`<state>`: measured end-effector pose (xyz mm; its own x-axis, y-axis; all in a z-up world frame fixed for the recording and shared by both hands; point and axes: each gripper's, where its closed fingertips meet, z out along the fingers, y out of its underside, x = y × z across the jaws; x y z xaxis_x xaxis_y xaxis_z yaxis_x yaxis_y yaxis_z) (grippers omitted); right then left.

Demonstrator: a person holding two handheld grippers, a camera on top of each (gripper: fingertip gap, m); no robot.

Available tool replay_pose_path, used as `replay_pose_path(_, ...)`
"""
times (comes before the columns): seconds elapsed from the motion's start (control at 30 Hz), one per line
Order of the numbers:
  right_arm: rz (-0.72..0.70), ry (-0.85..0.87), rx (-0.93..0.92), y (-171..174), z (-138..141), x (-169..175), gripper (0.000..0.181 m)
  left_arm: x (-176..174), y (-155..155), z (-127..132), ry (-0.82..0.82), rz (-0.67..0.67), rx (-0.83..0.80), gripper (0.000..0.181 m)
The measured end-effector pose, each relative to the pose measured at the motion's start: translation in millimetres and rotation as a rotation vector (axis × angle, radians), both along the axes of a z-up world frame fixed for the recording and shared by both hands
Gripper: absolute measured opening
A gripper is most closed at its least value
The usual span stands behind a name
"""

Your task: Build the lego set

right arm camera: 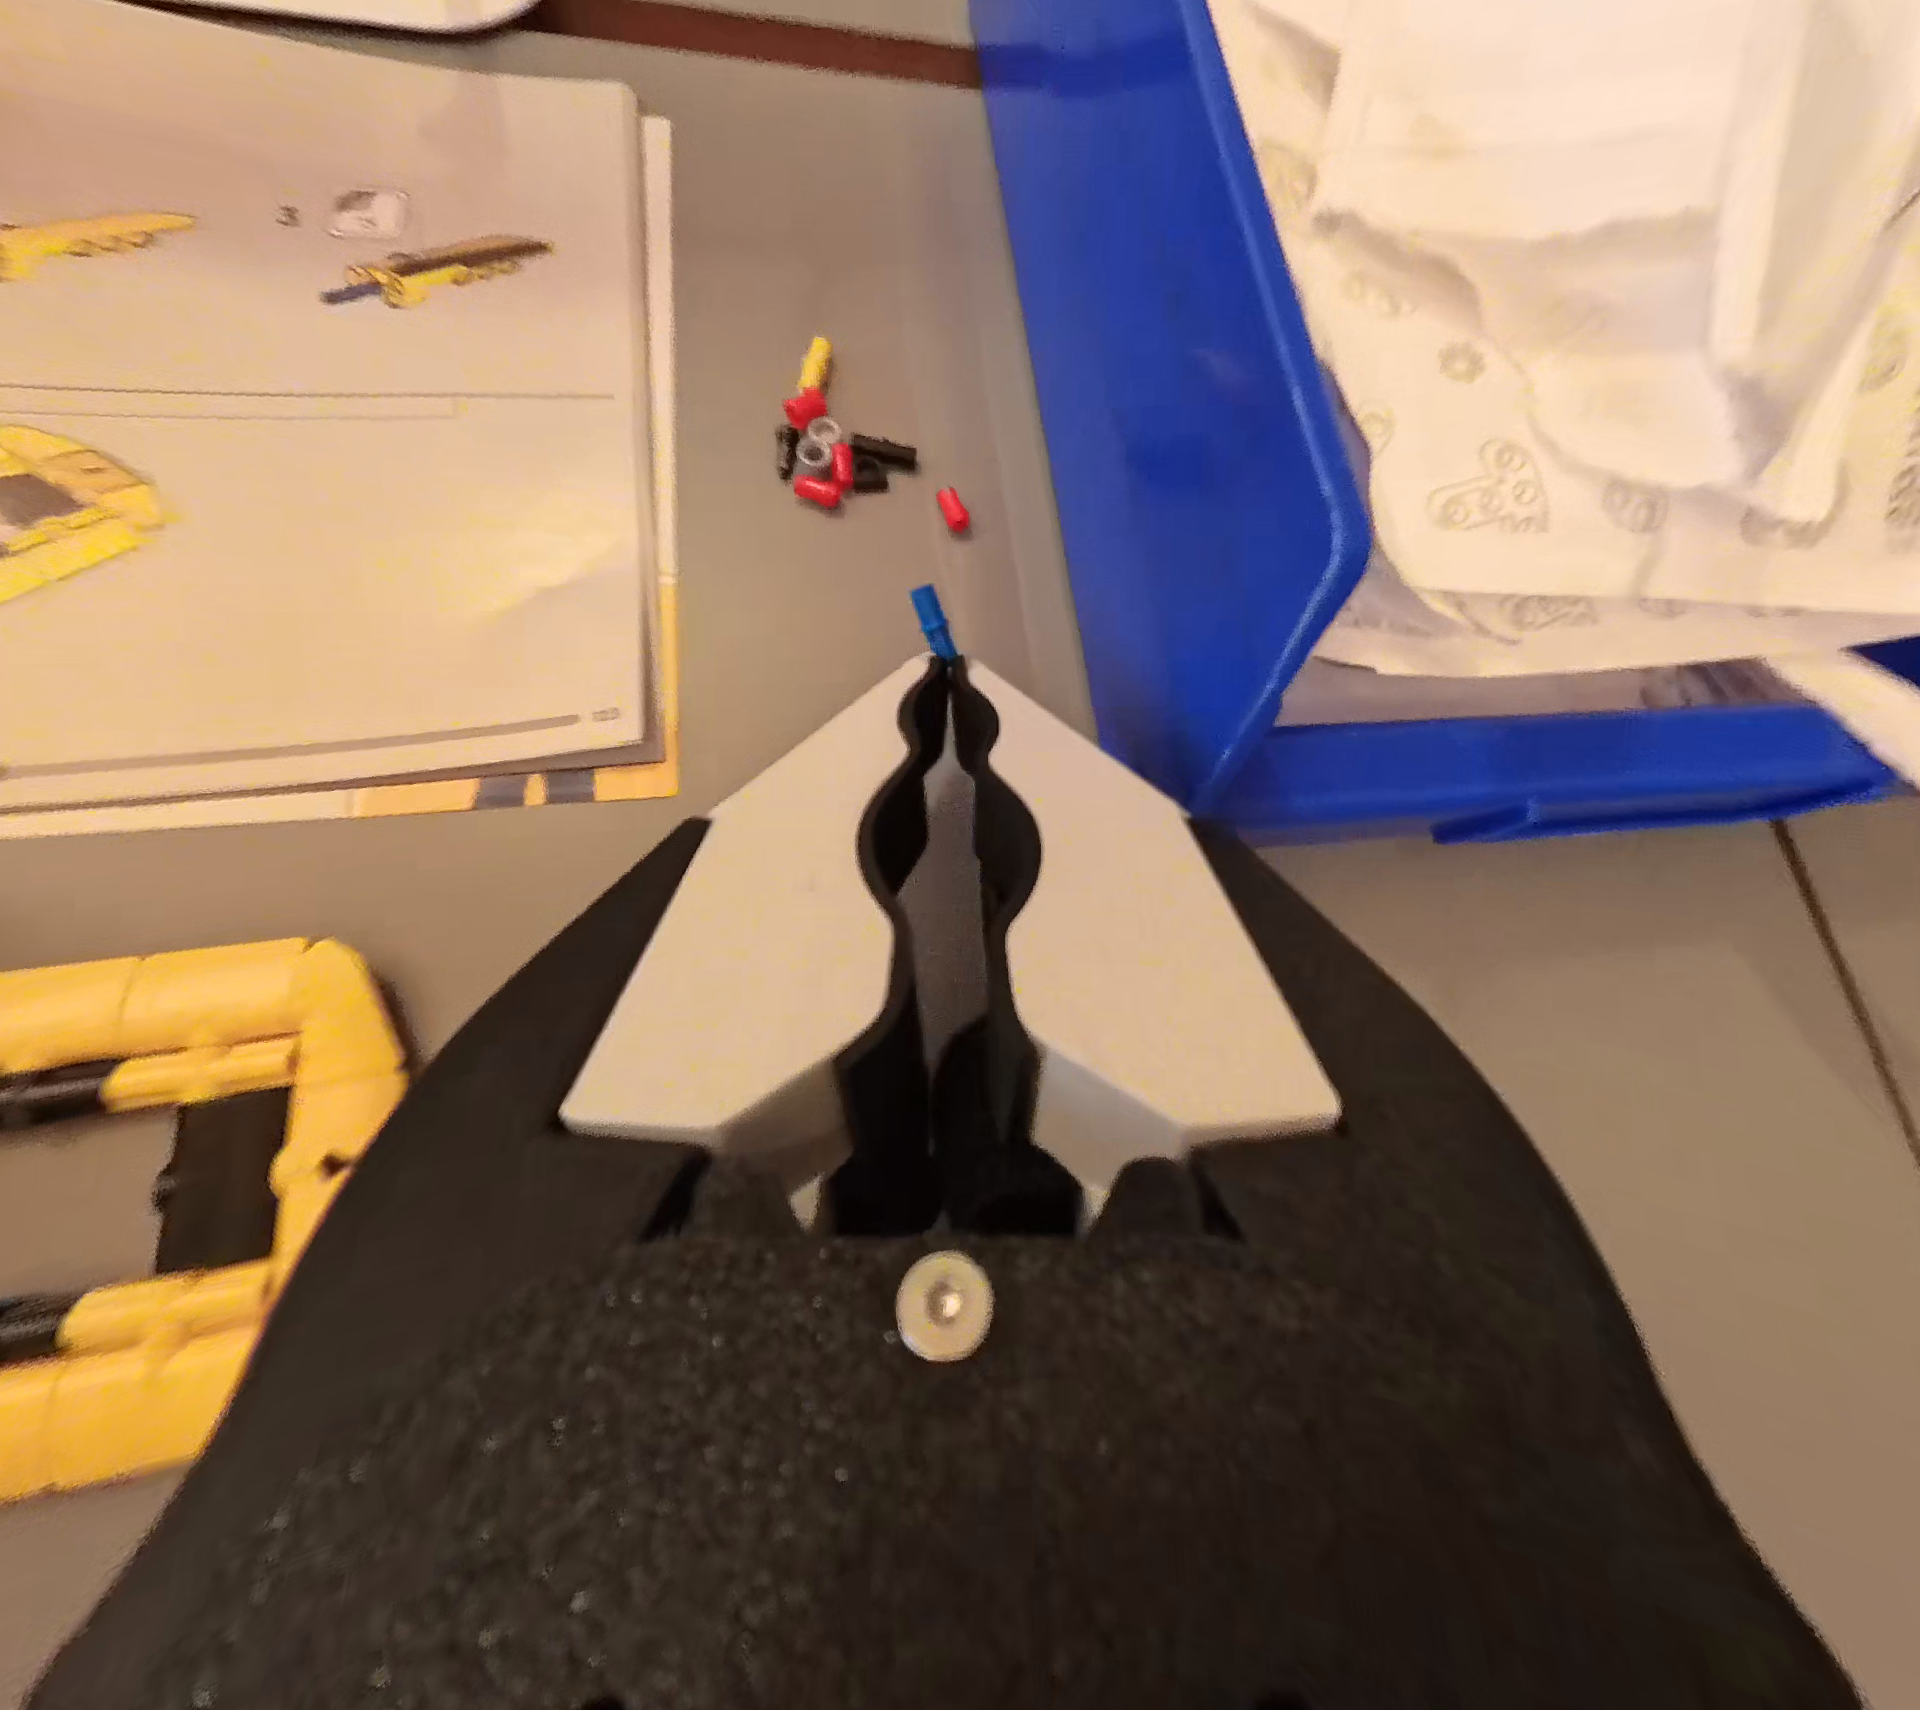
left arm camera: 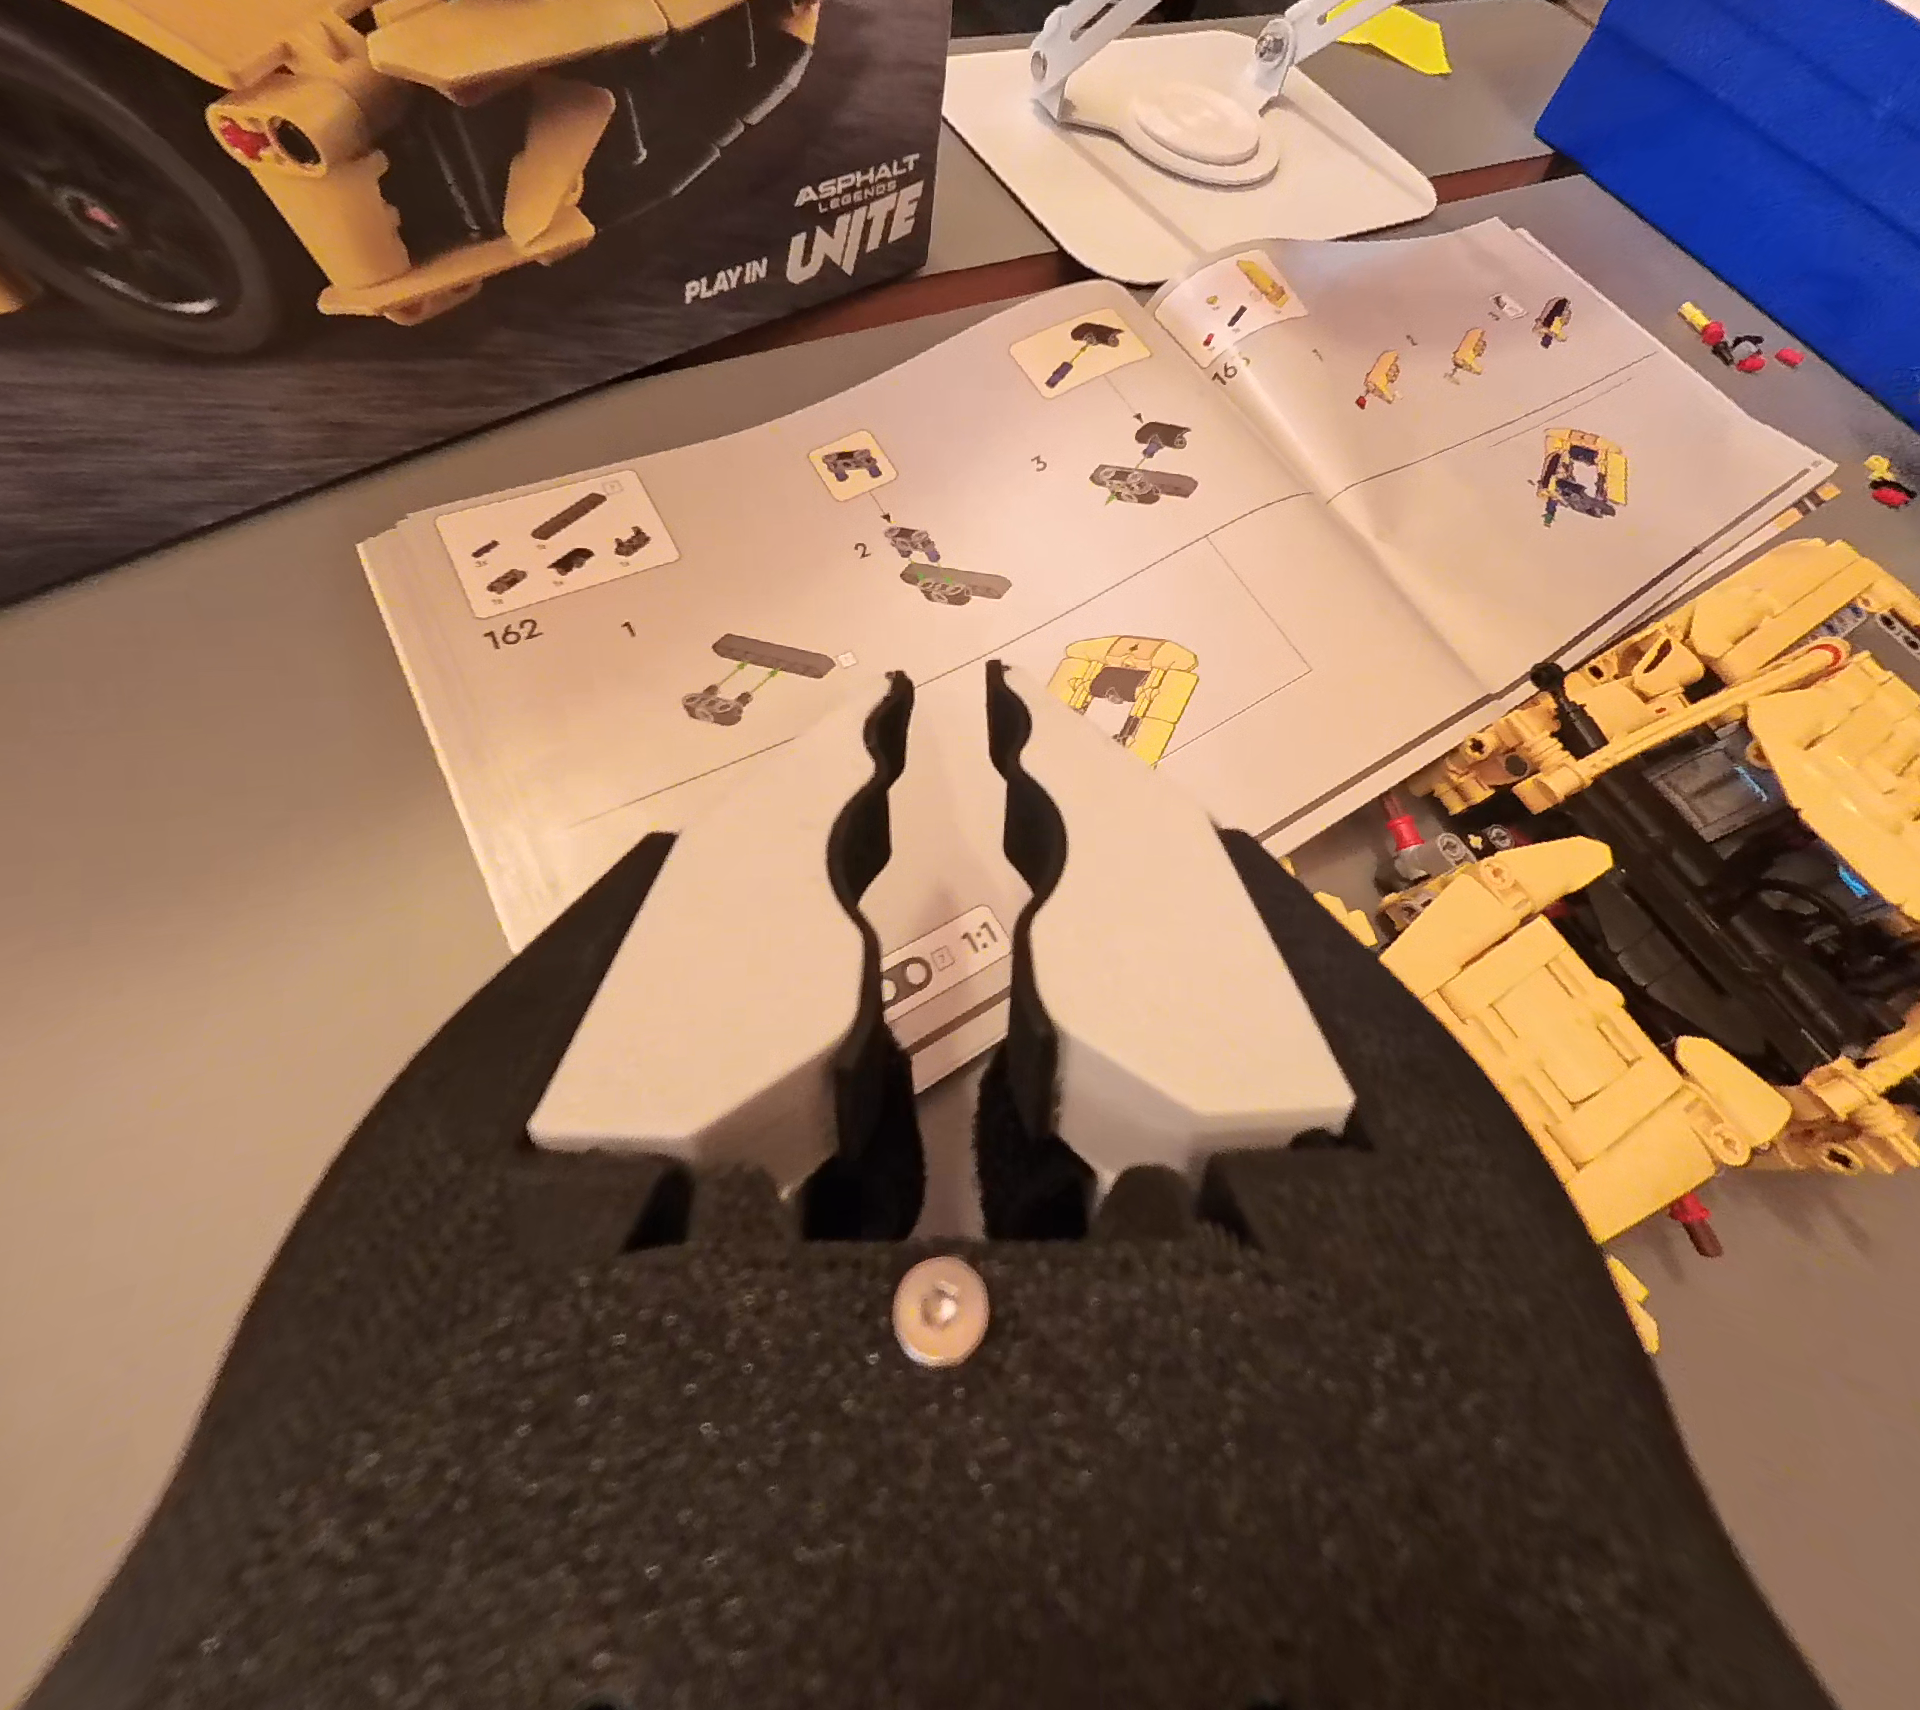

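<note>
My right gripper [right arm camera: 948,661] is shut on a small blue pin [right arm camera: 930,618], which sticks out forward from its fingertips above the grey table. A small pile of red, black, clear and yellow pins [right arm camera: 826,445] lies just beyond it, with one loose red pin [right arm camera: 952,509] beside. My left gripper [left arm camera: 945,676] is open and empty, hovering over the open instruction booklet [left arm camera: 1039,538]. The partly built yellow car [left arm camera: 1621,912] lies to its right; a part of it shows in the right wrist view [right arm camera: 177,1193].
The set's box [left arm camera: 447,102] stands at the back left. A white stand's base [left arm camera: 1195,154] sits behind the booklet. A blue bin [right arm camera: 1174,372] with white paper bags [right arm camera: 1579,206] stands close on the right of my right gripper. Small pins [left arm camera: 1735,341] lie by the bin. The gap from one gripper's tips to the other's is roughly 50 cm. My left gripper's tips are some 15 cm from the partly built yellow car [left arm camera: 1621,912].
</note>
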<state>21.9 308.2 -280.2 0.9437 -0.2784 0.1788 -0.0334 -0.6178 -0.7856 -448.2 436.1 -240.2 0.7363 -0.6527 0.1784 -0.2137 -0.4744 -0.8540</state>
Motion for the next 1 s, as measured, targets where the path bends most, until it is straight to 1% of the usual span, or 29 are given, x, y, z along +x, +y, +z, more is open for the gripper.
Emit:
replay_pose_path(0.07, 0.139, 0.009, 0.041, 1, 16, -27, 0.000, -2, 2, 0, 0.006, 0.009, 0.004, 0.014)
replay_pose_path(0.1, 0.178, 0.001, 0.034, -5, 22, -37, 0.000, -4, 3, -1, 0.010, 0.017, 0.003, 0.014)
replay_pose_path(0.17, 0.359, 0.030, 0.035, -17, 32, -75, 0.000, -10, 6, -4, 0.012, 0.042, -0.008, 0.014)
replay_pose_path(0.23, 0.567, 0.053, 0.020, -40, 40, -116, 0.000, -15, 9, -5, 0.011, 0.072, -0.013, 0.014)
replay_pose_path(0.3, 0.704, 0.019, -0.041, -69, 38, -141, 0.000, -21, 13, -6, 0.022, 0.113, -0.015, 0.014)
replay_pose_path(0.37, 0.843, 0.037, -0.117, -103, 32, -168, 0.000, -33, 19, -8, 0.051, 0.193, -0.010, 0.016)
replay_pose_path(0.43, 0.903, 0.045, -0.172, -127, 24, -181, 0.000, -47, 25, -7, 0.085, 0.275, 0.008, 0.023)
replay_pose_path(0.5, 0.936, 0.095, -0.211, -144, 13, -194, 0.000, -63, 31, -7, 0.115, 0.358, 0.008, 0.029)
replay_pose_path(0.57, 0.937, 0.148, -0.239, -154, 4, -201, 0.000, -74, 34, -7, 0.126, 0.411, 0.009, 0.034)
replay_pose_path(0.63, 0.927, 0.180, -0.240, -155, 0, -205, 0.000, -74, 34, -7, 0.116, 0.405, 0.002, 0.035)
replay_pose_path(0.67, 0.900, 0.163, -0.215, -149, 1, -202, 0.000, -71, 33, -7, 0.110, 0.394, -0.003, 0.035)
replay_pose_path(0.7, 0.849, 0.133, -0.170, -137, 6, -195, 0.000, -67, 32, -7, 0.102, 0.376, -0.004, 0.035)
replay_pose_path(0.77, 0.742, 0.095, -0.030, -103, 26, -179, 0.001, -57, 29, -5, 0.091, 0.335, 0.002, 0.035)
replay_pose_path(0.83, 0.625, 0.063, 0.106, -62, 47, -158, 0.014, -44, 26, -2, 0.073, 0.284, 0.013, 0.035)
replay_pose_path(0.87, 0.587, 0.046, 0.139, -43, 51, -149, 0.023, -39, 24, -1, 0.066, 0.259, 0.017, 0.035)
replay_pose_path(0.9, 0.540, 0.020, 0.143, -25, 49, -136, 0.030, -34, 22, -1, 0.063, 0.240, 0.021, 0.035)
replay_pose_path(0.93, 0.508, 0.002, 0.129, -8, 44, -126, 0.031, -31, 22, -1, 0.064, 0.227, 0.025, 0.035)
replay_pose_path(0.97, 0.469, -0.008, 0.092, 6, 36, -115, 0.027, -30, 21, -1, 0.067, 0.217, 0.028, 0.035)
replay_pose_path(1.0, 0.453, -0.015, 0.033, 17, 24, -105, 0.027, -29, 21, -1, 0.069, 0.213, 0.030, 0.035)
